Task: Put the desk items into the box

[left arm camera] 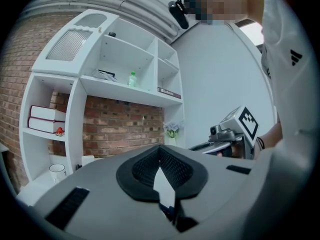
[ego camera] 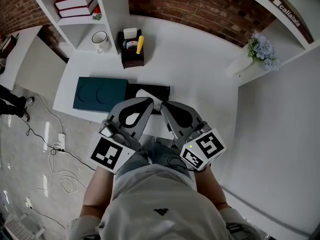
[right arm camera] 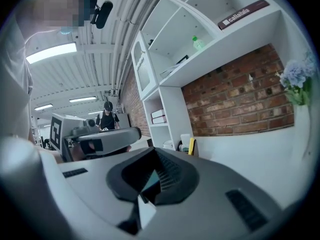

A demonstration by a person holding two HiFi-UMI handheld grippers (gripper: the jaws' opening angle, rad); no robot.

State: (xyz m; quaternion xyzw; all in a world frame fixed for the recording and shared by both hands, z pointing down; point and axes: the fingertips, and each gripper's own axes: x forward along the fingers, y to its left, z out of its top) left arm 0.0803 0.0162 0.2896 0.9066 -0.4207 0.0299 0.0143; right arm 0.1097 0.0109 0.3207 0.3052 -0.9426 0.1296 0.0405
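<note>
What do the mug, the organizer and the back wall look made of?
Mug: likely glazed ceramic; white, smooth, with a handle.
Organizer: dark and matte, maybe wood or leatherette; can't tell from here.
Back wall: bare red-brown brick, with visible mortar joints.

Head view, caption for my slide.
Left claw and right claw, shut, near teal box and black box on white desk.

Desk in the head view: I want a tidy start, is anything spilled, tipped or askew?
Nothing stands out. The mug and organizer stand upright, the box sits squarely at the desk edge, no spill shows.
</note>
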